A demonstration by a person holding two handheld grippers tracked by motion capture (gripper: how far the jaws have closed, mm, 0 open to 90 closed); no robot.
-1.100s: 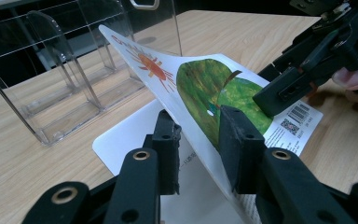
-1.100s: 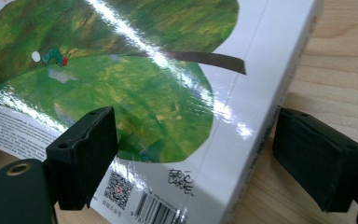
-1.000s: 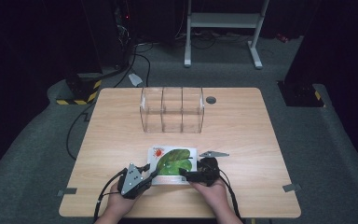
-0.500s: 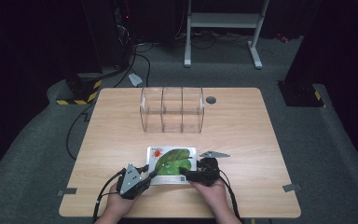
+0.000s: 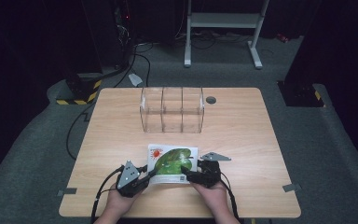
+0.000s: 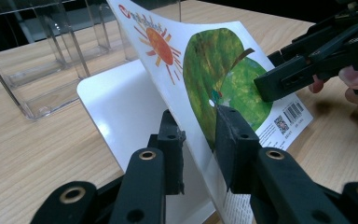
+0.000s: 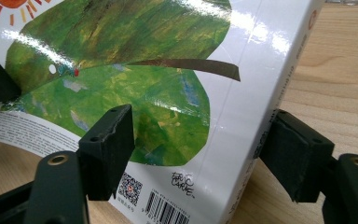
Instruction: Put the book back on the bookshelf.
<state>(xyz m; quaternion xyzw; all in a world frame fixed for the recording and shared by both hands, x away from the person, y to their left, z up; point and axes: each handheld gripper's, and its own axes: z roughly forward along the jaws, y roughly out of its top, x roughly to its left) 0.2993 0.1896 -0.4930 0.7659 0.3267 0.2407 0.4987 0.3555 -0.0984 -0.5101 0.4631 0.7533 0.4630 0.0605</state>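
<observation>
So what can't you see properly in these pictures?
- The book title: cut off by the top edge in the left gripper view, too small in the high view.
- Spine lettering: blurred and steeply angled in the right gripper view.
- Barcode: cut by the bottom edge there.
- Pages beneath the lifted cover: mostly hidden by it and the left gripper.

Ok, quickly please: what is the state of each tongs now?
Left tongs: closed on the book's lifted cover.
Right tongs: open around the book, jaws have just been closing, pads not yet clearly pressing.
</observation>
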